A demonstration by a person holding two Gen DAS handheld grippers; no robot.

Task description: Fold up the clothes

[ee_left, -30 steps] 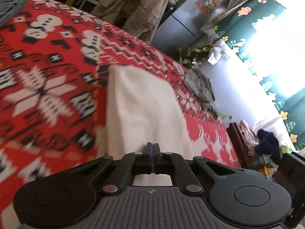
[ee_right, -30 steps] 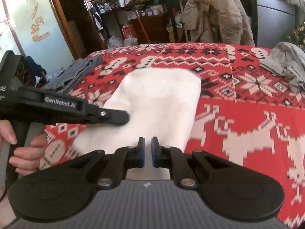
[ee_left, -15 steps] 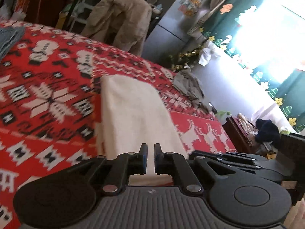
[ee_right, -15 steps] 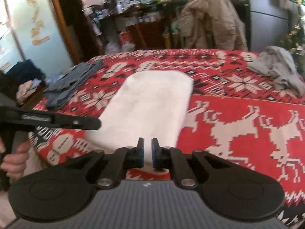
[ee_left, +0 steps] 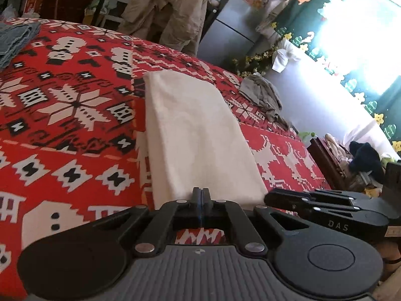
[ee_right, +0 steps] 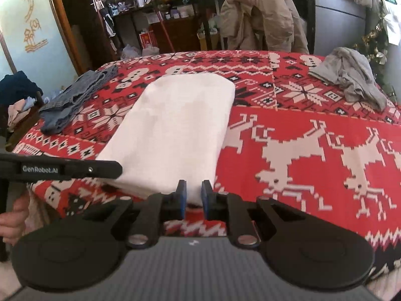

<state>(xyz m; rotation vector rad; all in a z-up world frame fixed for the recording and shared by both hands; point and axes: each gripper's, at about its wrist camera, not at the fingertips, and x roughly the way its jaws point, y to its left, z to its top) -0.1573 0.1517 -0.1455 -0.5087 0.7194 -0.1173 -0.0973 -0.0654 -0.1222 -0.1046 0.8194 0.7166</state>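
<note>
White folded cloth [ee_right: 173,128] runs lengthwise away; left gripper [ee_left: 201,197] closed empty, right gripper [ee_right: 192,193] narrowly parted.

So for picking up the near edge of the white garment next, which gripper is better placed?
Probably the right gripper: its jaws are opening, straddling the white garment's near edge. The left gripper is shut.

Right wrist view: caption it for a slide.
Folded white cloth on red patterned tablecloth, right gripper open just before it.

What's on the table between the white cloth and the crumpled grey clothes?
Nothing: only bare red patterned tablecloth lies between the white cloth and the grey clothes, clearest in the right wrist view.
</note>
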